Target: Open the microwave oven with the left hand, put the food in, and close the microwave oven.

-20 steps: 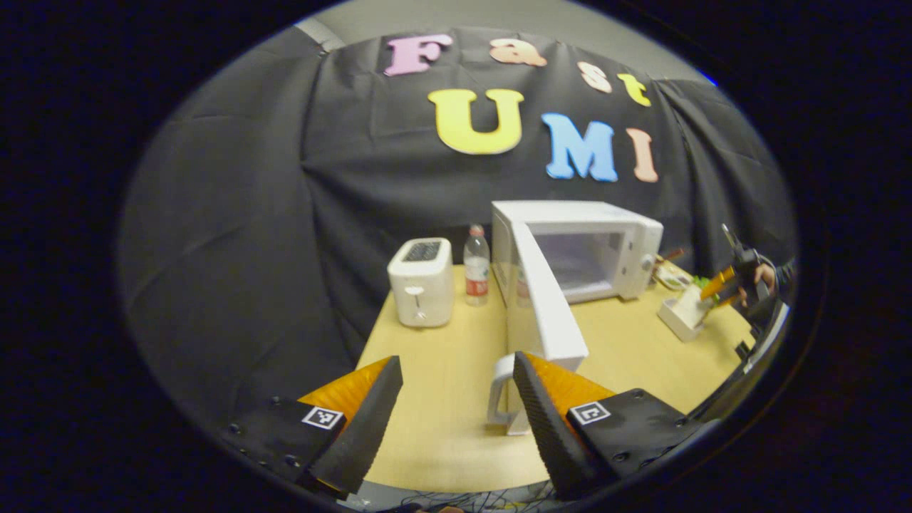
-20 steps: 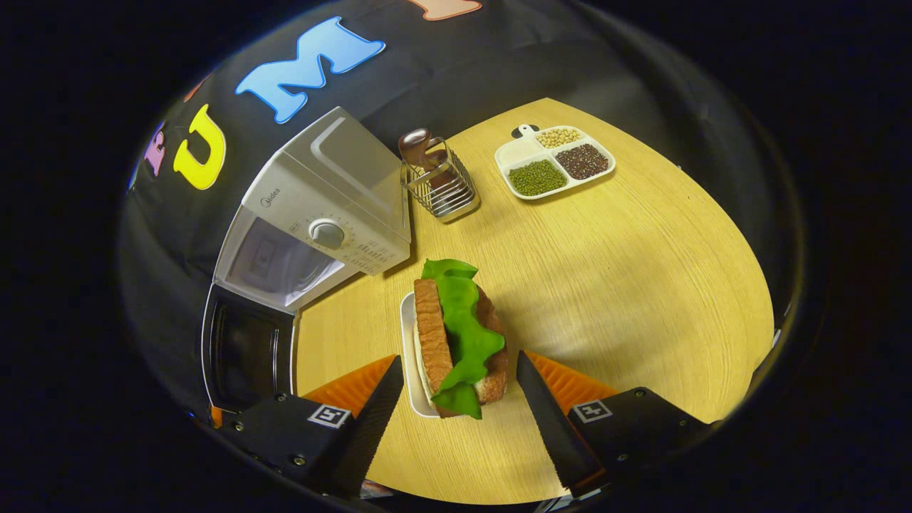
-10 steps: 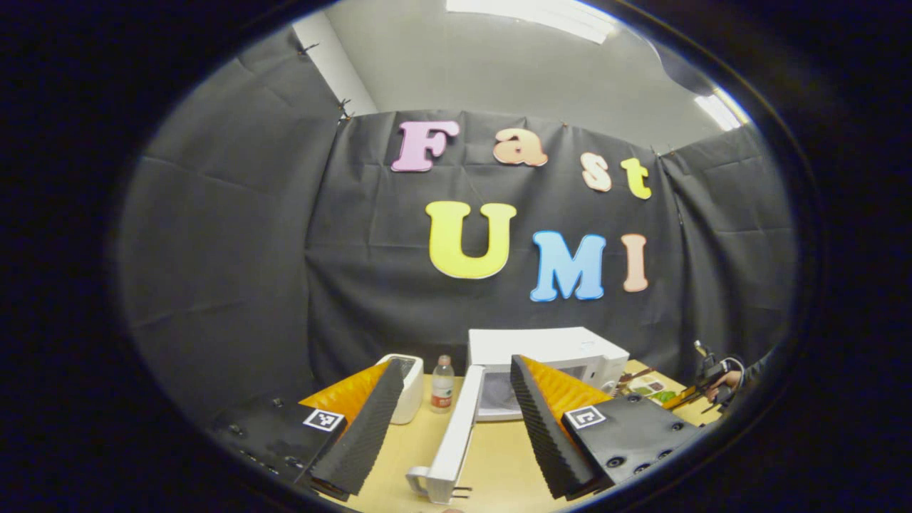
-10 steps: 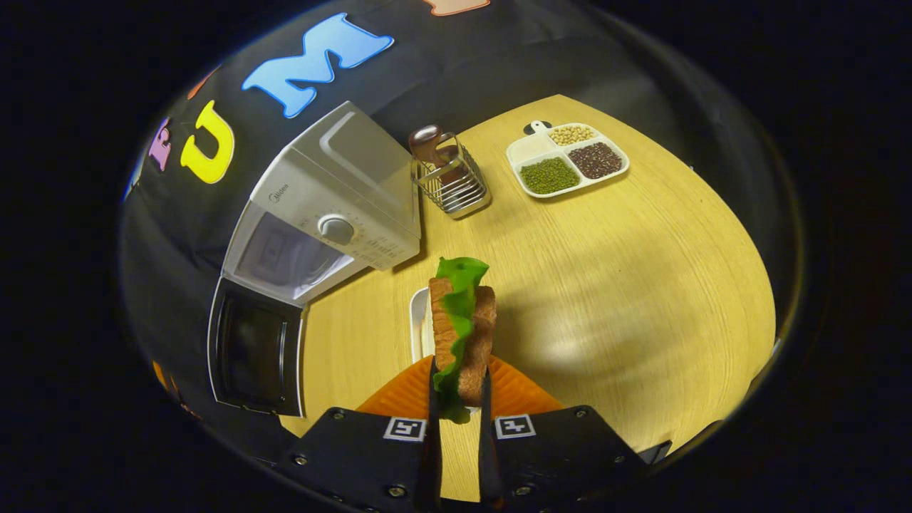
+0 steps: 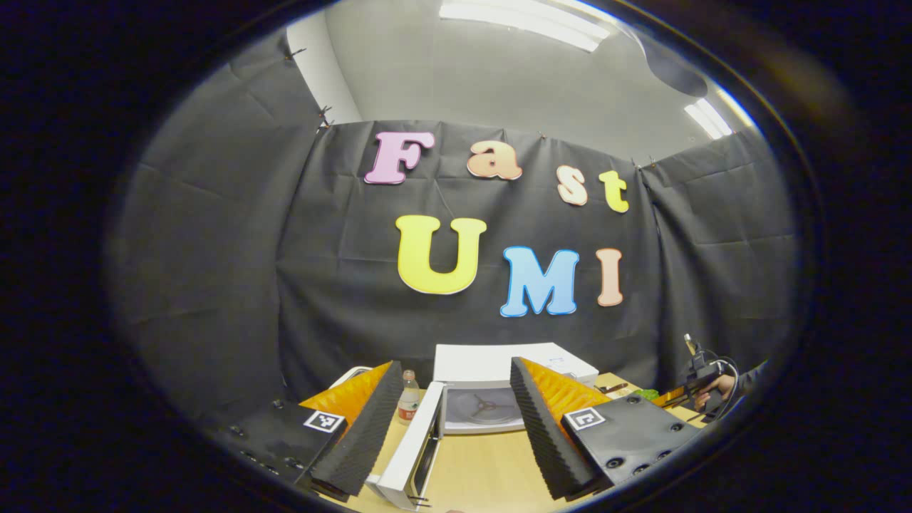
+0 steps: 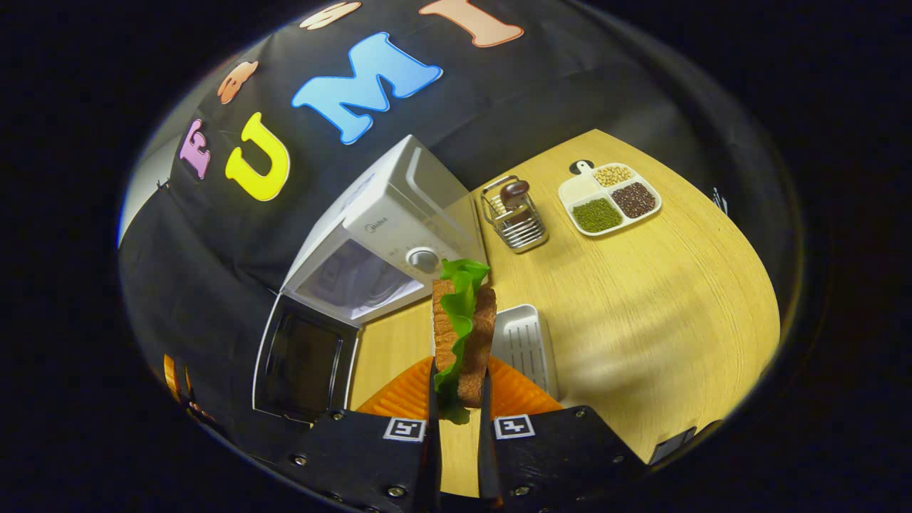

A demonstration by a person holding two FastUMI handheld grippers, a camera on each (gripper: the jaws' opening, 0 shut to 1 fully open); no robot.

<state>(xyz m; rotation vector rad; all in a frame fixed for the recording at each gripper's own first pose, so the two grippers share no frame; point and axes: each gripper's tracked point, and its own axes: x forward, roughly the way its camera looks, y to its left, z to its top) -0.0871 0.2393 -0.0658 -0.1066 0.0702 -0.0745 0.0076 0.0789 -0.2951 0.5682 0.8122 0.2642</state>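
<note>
The right gripper (image 6: 459, 456) is squeezed tight on the sandwich (image 6: 462, 340), one finger on each side of the bread. The sandwich is up in the air, with green lettuce poking out of its top and bottom. Just under it and a bit to the right is a white tray (image 6: 526, 347) lying on the table (image 6: 641, 299). The microwave (image 6: 385, 235) is close behind the sandwich, and its door (image 6: 305, 363) hangs wide open to the left.

The left gripper (image 5: 449, 427) has its fingers spread wide and holds nothing. Between them, farther off, you can see the open microwave (image 5: 499, 388) with its door (image 5: 413, 459) swung out toward the camera.

The table is light wood. On it sit a wire basket (image 6: 514, 214) with something brown in it and a plate with beans (image 6: 609, 198) in little parts. A bottle (image 5: 407, 397) stands left of the microwave, partly behind a finger. The wall (image 5: 214, 249) is black cloth, with a grey ceiling (image 5: 499, 78) and lights above.

Far to the right in the left gripper view, a hand (image 5: 719, 388) holds the other gripper, too small to see well.
</note>
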